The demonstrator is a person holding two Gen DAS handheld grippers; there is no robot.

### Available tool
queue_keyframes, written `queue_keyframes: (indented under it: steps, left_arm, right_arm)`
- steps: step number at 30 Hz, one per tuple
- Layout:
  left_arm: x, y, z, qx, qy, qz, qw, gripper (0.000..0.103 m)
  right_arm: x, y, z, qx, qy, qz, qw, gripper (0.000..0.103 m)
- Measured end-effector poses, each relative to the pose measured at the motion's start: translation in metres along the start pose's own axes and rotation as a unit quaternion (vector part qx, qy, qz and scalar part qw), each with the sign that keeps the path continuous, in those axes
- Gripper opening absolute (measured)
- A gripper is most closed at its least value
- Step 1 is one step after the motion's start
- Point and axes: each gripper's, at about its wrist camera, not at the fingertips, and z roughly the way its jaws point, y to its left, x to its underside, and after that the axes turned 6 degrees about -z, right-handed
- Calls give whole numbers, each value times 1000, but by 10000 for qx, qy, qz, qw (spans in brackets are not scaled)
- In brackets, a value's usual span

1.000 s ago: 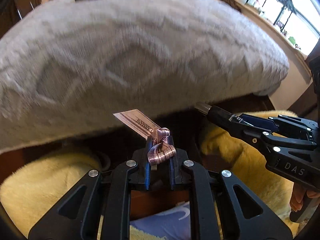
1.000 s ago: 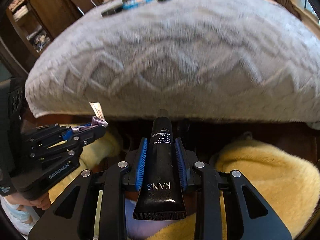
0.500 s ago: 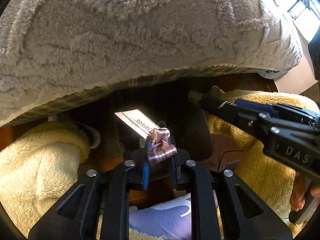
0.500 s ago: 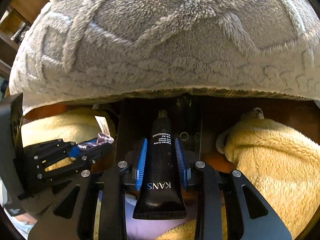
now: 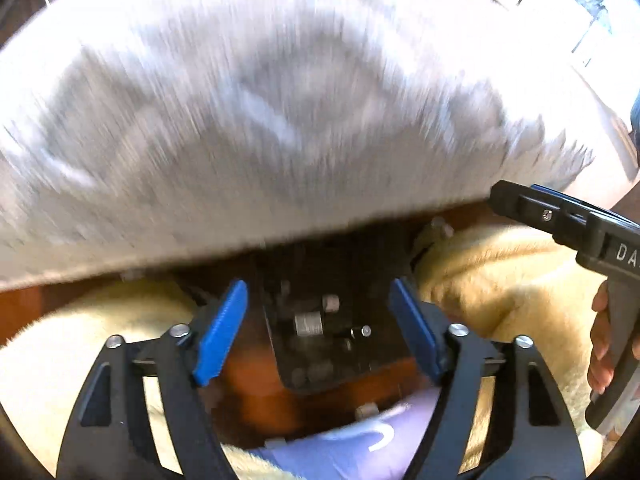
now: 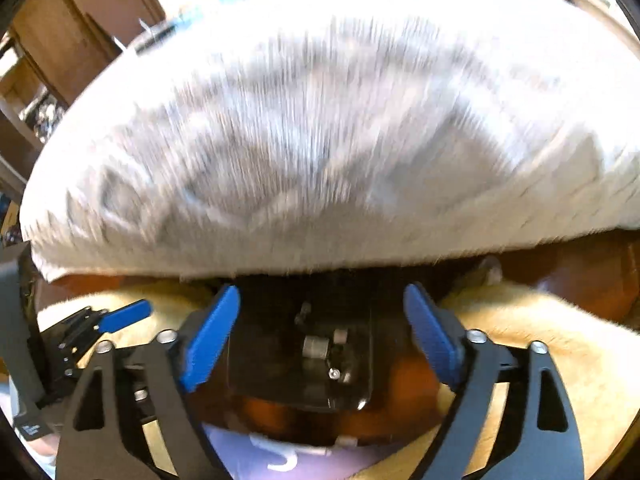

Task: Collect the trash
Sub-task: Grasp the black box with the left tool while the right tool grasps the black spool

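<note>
Left tongs (image 5: 316, 332) and right tongs (image 6: 320, 340) both gape wide, gripping nothing. Below them, a dark bin (image 5: 320, 344) holds small trash items (blurred, unidentifiable). Grey blanket (image 5: 260, 120) smeared by motion.

Motion smears the grey blanket (image 5: 280, 112) in both my views, so I cannot read its pattern. Small things inside the dark bin (image 5: 320, 320) are too blurred to name. The frame's right edge cuts off the right tongs (image 5: 496, 196).
</note>
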Motion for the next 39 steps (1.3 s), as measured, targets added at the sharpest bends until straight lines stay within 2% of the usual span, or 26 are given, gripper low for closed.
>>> queue_keyframes:
  steps: [2, 5, 9, 13, 22, 24, 26, 28, 39]
  left_arm:
    - [-8, -1, -19, -112, -376, 65, 9992, 79]
    - [-23, 0, -41, -298, -739, 117, 9968, 83]
    - [-53, 7, -64, -392, -1126, 20, 9929, 85]
    - [-86, 17, -76, -530, -1352, -6, 9894, 85]
    - [-161, 60, -67, -986, -1455, -116, 9844, 85]
    - [-173, 67, -62, -995, -1432, -115, 9846, 85]
    - [-185, 71, -54, -1017, -1387, -124, 9850, 85]
    - [-197, 77, -45, -1002, -1338, -128, 9858, 85]
    - [-251, 78, -6, -1000, -1185, 85, 9879, 85]
  right_arm:
    - [-13, 3, -20, 111, -351, -84, 9993, 94]
    - [-35, 10, -44, 195, -746, -278, 9966, 96]
    - [-69, 17, -54, 387, -1070, -424, 9926, 96]
    - [-95, 15, -50, 311, -1287, -335, 9906, 96]
    - [-161, 32, -11, 157, -1216, -335, 9919, 95]
    - [-174, 36, 3, 108, -1119, -294, 9932, 90]
    - [-183, 39, 15, 72, -1016, -249, 9945, 77]
    - [-192, 41, 29, 85, -897, -189, 9958, 71]
    - [-216, 44, 64, 233, -717, -147, 9970, 65]
